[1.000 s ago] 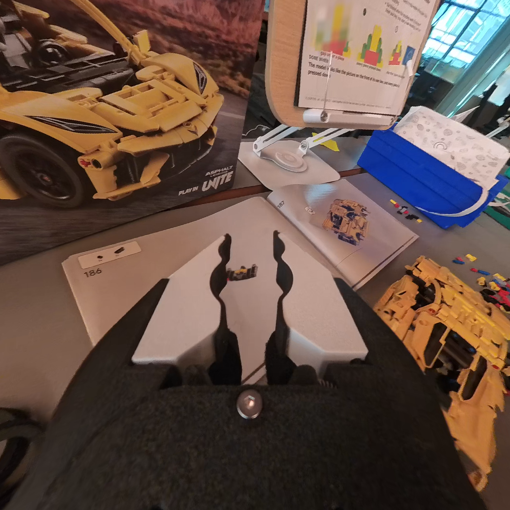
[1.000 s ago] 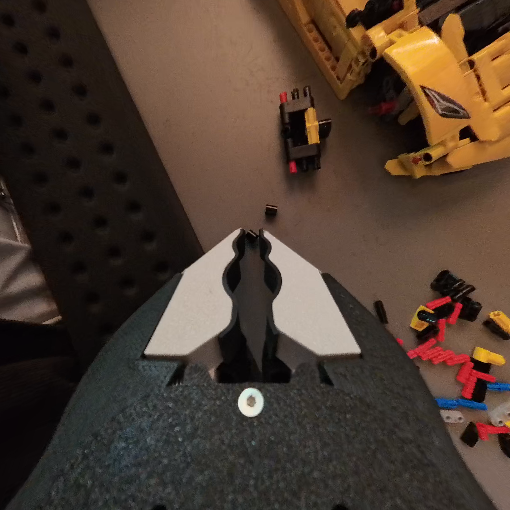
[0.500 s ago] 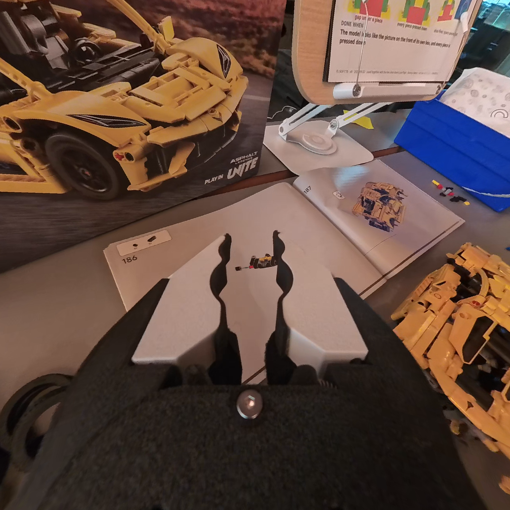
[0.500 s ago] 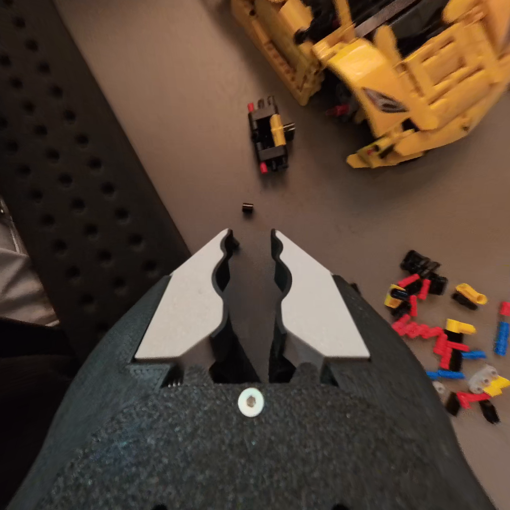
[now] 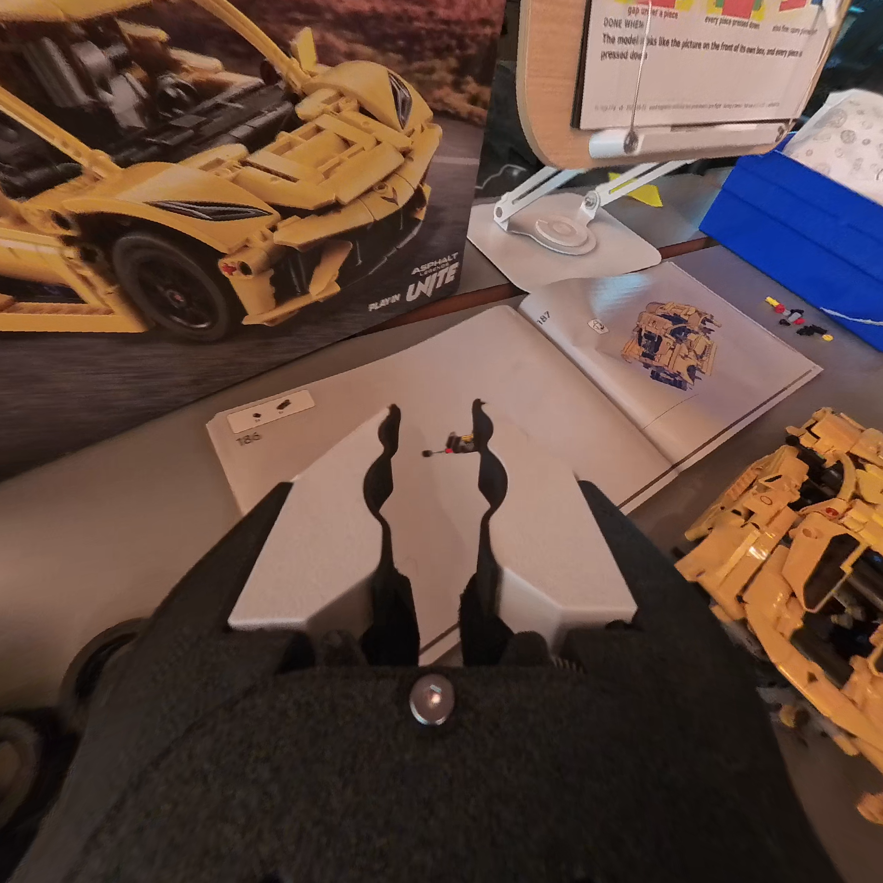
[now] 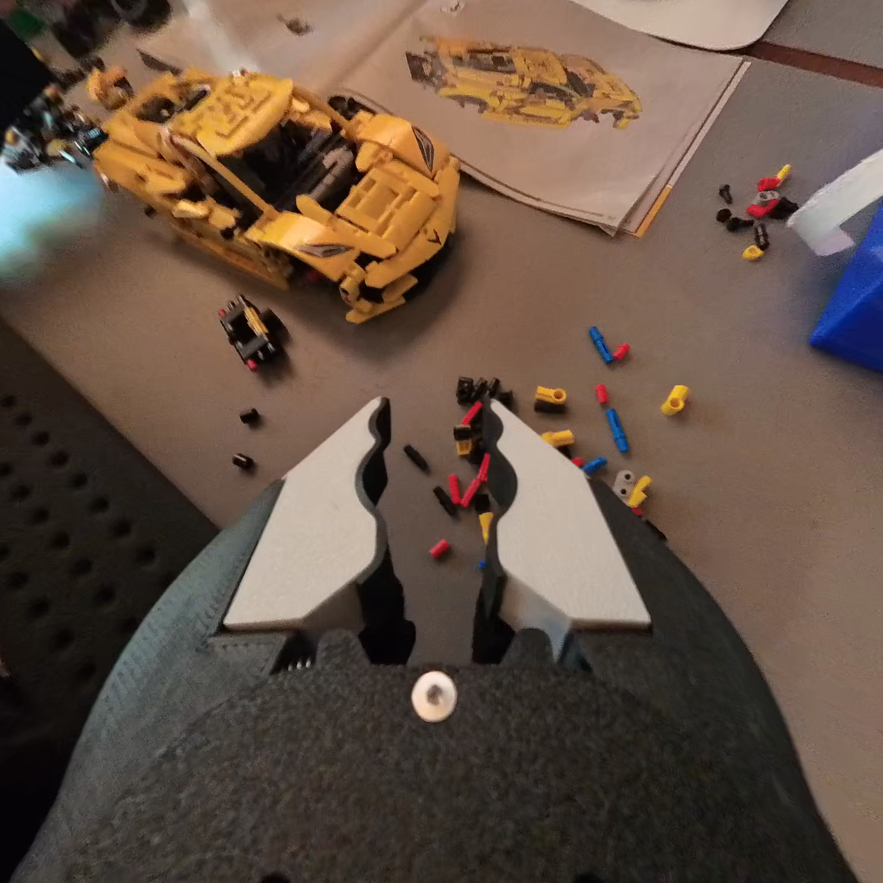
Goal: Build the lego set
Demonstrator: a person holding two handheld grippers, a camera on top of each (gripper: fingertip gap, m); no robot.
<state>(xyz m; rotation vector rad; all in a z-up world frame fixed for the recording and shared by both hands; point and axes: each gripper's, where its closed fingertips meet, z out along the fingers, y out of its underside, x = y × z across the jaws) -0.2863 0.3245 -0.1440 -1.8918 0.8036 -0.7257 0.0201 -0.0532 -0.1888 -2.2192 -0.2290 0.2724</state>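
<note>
Left gripper (image 5: 434,411) jaws apart, empty, over manual (image 5: 506,382); only this view shows box (image 5: 229,157) and stand (image 5: 564,234). Right gripper (image 6: 436,406) jaws apart, empty, above loose pieces (image 6: 564,439); one car (image 6: 286,191), one subassembly (image 6: 249,329) beside it on worktop (image 6: 716,478).

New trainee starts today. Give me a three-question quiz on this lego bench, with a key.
1. True or false: the right claw grips a red pin.
2. The small black and yellow sub-assembly lies: A) on the instruction booklet; B) on the table beside the yellow car model; C) in the blue bin.
3. Fill in: the left claw hovers open over the ____.

Key: 1 false, it is open and empty; 2 B; 3 instruction booklet.
</note>
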